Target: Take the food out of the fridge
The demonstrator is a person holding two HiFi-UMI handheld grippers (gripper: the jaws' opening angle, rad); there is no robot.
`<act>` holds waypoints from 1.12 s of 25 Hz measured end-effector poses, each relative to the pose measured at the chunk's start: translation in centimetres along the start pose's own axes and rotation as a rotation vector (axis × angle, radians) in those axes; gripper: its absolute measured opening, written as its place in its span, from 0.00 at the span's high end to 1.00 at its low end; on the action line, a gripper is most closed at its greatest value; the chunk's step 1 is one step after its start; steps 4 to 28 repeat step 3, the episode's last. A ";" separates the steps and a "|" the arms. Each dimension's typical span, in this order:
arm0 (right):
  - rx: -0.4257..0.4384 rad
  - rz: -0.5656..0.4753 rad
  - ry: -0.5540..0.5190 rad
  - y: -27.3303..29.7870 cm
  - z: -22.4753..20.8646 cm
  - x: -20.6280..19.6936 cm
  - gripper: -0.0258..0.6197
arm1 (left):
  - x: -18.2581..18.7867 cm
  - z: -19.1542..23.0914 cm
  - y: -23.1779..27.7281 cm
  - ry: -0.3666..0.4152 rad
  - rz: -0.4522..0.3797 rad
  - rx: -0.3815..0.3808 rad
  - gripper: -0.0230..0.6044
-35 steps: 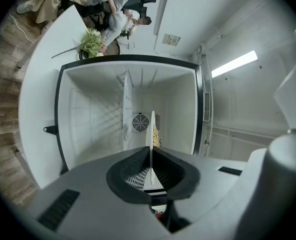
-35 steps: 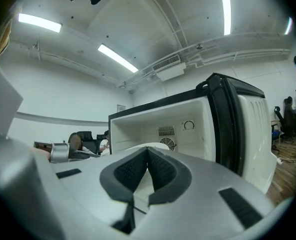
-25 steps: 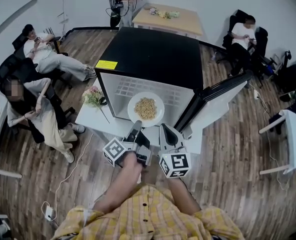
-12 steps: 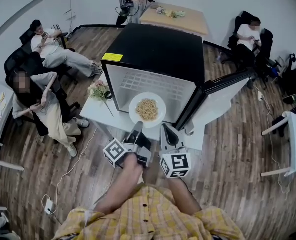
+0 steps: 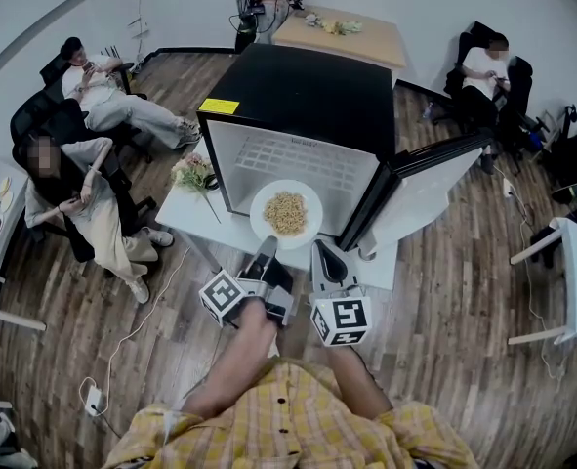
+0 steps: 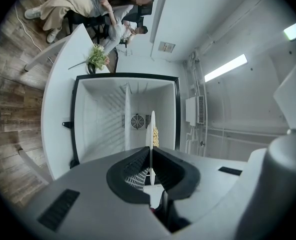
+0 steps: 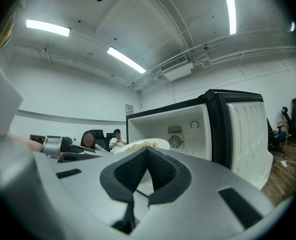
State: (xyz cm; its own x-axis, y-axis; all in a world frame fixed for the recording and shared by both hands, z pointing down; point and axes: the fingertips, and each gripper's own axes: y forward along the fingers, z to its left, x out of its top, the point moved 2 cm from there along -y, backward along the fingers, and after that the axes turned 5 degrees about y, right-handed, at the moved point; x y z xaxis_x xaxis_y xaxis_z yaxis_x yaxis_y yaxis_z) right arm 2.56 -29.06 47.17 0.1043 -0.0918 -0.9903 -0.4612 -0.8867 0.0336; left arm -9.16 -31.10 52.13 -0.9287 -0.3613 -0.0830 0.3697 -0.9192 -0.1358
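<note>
The fridge [image 5: 298, 96] is a small black-topped box with a white inside, standing open on a white table [image 5: 195, 231]. Its door [image 5: 420, 198] swings out to the right. A white plate [image 5: 286, 213] of yellow noodles hangs level in front of the opening. My left gripper [image 5: 267, 250] is shut on its near rim. The left gripper view shows the plate [image 6: 151, 129] edge-on between the pads of my left gripper [image 6: 151, 151]. My right gripper [image 5: 323, 254] sits just right of the plate, shut on nothing. In the right gripper view the plate [image 7: 137, 145] lies beyond the tips of my right gripper [image 7: 147, 150].
A bunch of flowers [image 5: 192, 174] lies on the table left of the fridge. Seated people [image 5: 73, 203] fill the left side, another sits at the back right [image 5: 483, 66]. A wooden table [image 5: 342, 32] stands behind the fridge. A white desk edge [image 5: 561, 262] is at right.
Both grippers and the plate have drawn back a little from the fridge opening, so more of the plate is outside it. In the last half second they hardly moved.
</note>
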 end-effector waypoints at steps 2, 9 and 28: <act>0.002 0.000 0.000 0.1 0.0 0.1 0.95 | 0.0 -0.1 0.2 -0.001 0.004 -0.003 0.93; 0.003 0.001 0.000 0.2 0.1 0.2 0.95 | 0.0 -0.2 0.2 -0.001 0.005 -0.005 0.93; 0.003 0.001 0.000 0.2 0.1 0.2 0.95 | 0.0 -0.2 0.2 -0.001 0.005 -0.005 0.93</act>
